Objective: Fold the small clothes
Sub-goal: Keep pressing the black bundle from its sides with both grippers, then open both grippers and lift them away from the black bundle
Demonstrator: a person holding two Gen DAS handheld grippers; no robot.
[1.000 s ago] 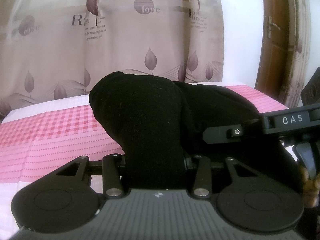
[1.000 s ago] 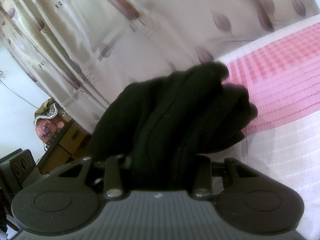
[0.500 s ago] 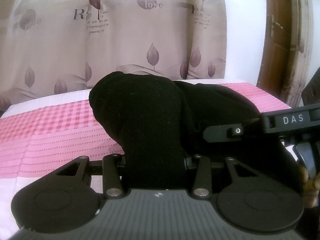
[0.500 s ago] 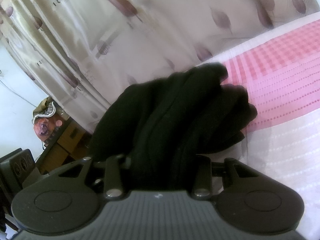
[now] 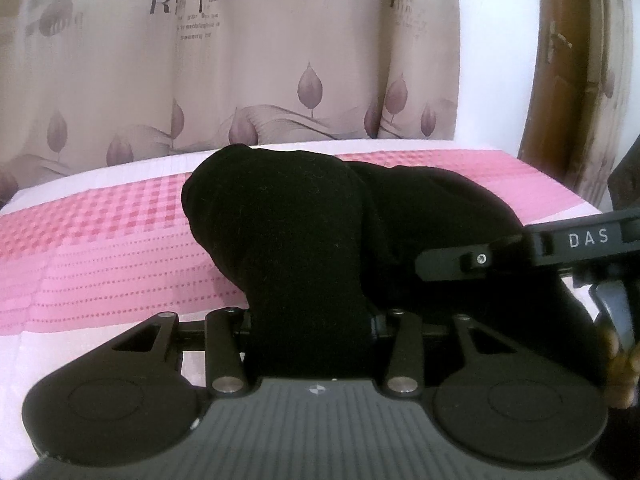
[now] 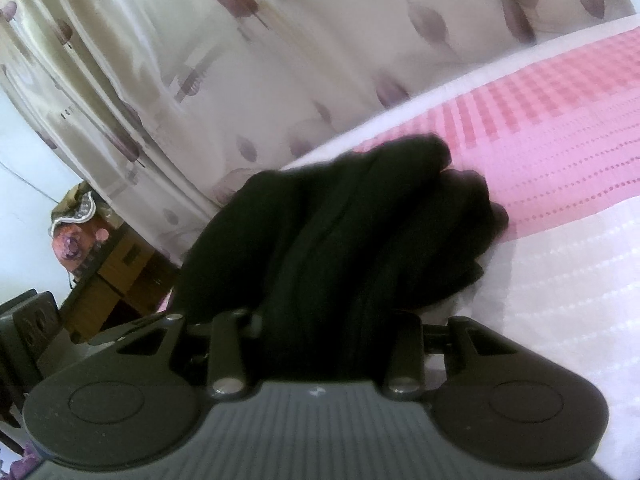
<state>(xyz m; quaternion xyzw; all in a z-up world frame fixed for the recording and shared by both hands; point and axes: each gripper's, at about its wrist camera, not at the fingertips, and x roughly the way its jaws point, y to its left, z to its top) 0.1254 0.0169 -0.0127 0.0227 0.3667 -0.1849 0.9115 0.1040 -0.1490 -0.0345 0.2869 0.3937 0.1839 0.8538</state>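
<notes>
Gripping the black garment (image 5: 304, 248), left gripper (image 5: 310, 320) jaws opening and right gripper (image 6: 332, 320) clamped; premature slackening risks the bunched fold collapsing onto the bedspread (image 5: 100, 248).

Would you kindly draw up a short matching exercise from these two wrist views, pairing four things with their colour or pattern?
Things:
1. garment
2. bedspread
3. curtain
4. door frame

Descriptions:
A. brown wood
B. beige with leaf prints and lettering
C. plain black, bunched up
D. pink and white checks and dotted stripes

Pairs: 1-C, 2-D, 3-B, 4-A
</notes>
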